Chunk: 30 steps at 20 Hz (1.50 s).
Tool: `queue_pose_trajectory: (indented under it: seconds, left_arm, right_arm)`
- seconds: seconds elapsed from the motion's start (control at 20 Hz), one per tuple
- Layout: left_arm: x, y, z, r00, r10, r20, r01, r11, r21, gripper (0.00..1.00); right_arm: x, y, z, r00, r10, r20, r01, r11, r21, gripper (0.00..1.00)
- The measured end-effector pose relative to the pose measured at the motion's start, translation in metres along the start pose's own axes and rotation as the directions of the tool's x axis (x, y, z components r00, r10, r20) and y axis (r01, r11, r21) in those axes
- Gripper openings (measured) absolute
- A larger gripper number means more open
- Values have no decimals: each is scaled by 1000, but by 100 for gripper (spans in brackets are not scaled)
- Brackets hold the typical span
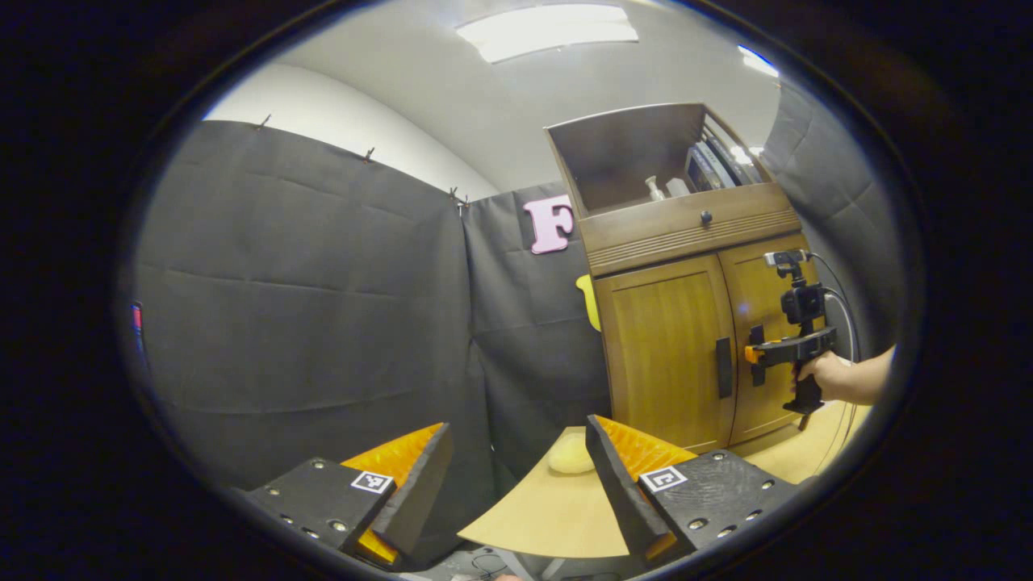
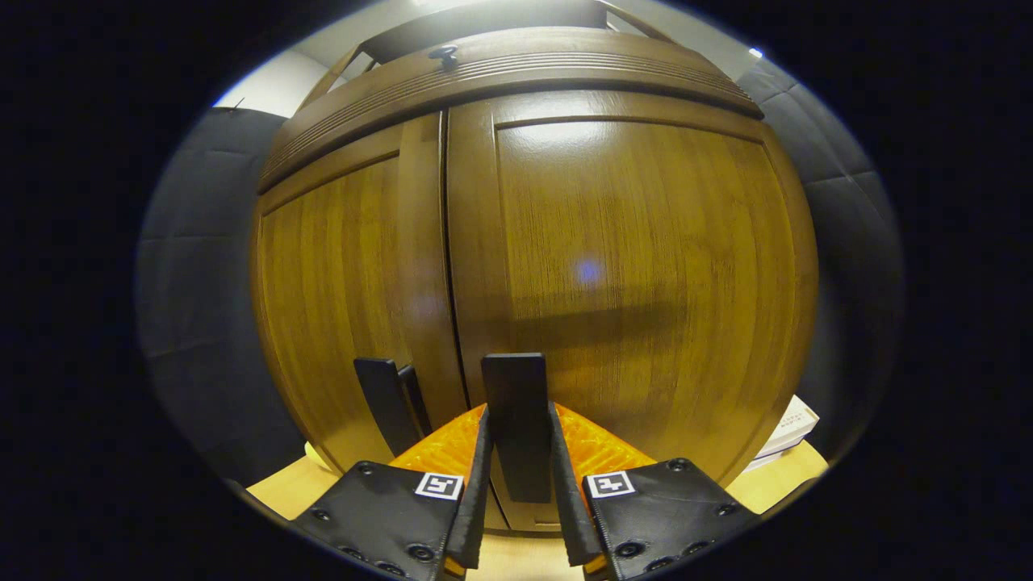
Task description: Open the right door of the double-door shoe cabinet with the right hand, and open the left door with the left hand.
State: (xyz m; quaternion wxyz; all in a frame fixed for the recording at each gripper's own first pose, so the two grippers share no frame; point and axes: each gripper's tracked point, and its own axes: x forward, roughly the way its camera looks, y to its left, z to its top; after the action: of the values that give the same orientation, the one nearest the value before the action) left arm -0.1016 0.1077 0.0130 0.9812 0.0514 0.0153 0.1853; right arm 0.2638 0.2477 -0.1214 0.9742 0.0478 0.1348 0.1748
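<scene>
The wooden shoe cabinet (image 1: 686,242) stands on a table at the right of the left gripper view, both doors closed. The left door (image 1: 666,347) carries a dark vertical handle (image 1: 724,367). My left gripper (image 1: 516,476) hangs open well short of the cabinet, nothing between its fingers. Farther off, a hand holds my right gripper (image 1: 754,355) against the right door's handle. In the right gripper view, my right gripper (image 2: 520,464) is shut on the right door's handle (image 2: 516,403), both fingers pressing its sides. The right door (image 2: 629,266) and left door's handle (image 2: 387,403) are close ahead.
A light wooden table (image 1: 557,508) bears the cabinet, with a pale yellow object (image 1: 571,453) near its left corner. An open shelf (image 1: 646,161) above a drawer with a knob (image 1: 706,216) holds small items. A white box (image 2: 791,428) lies right of the cabinet. Black cloth walls surround.
</scene>
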Motion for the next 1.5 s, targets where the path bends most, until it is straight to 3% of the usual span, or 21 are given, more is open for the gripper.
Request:
queue_pose_trajectory:
  seconds: [0.05, 0.2, 0.35, 0.85, 1.0, 1.15, 1.5]
  left_arm:
    - [1, 0, 1, 1000, -1, 2, 1, 1000, -1, 95]
    - [0, 0, 3, 1000, -17, 4, 17, 1000, -9, 95]
    - [1, -1, 6, 999, -39, 12, 39, 999, -16, 95]
    - [7, -11, 7, 987, -157, 24, 158, 986, -53, 95]
    - [9, -11, 9, 980, -197, 35, 199, 978, -58, 95]
    - [13, -15, 11, 971, -234, 43, 237, 969, -67, 95]
    - [24, -30, 0, 939, -338, 63, 342, 936, -80, 95]
  right_arm:
    - [-10, 2, 2, 1000, 8, -3, -8, 1000, -12, 29]
    - [-12, 3, 2, 999, 33, -18, -33, 999, -6, 19]
    - [-20, 3, 3, 999, 44, -21, -44, 999, -9, 23]
    - [-70, -1, -3, 995, 92, -39, -92, 996, 2, 19]
    - [-85, -6, -2, 994, 96, -42, -96, 995, -8, 26]
    - [-104, -13, -6, 993, 106, -48, -107, 994, -12, 19]
    - [-143, -31, -10, 992, 117, -55, -118, 993, -13, 23]
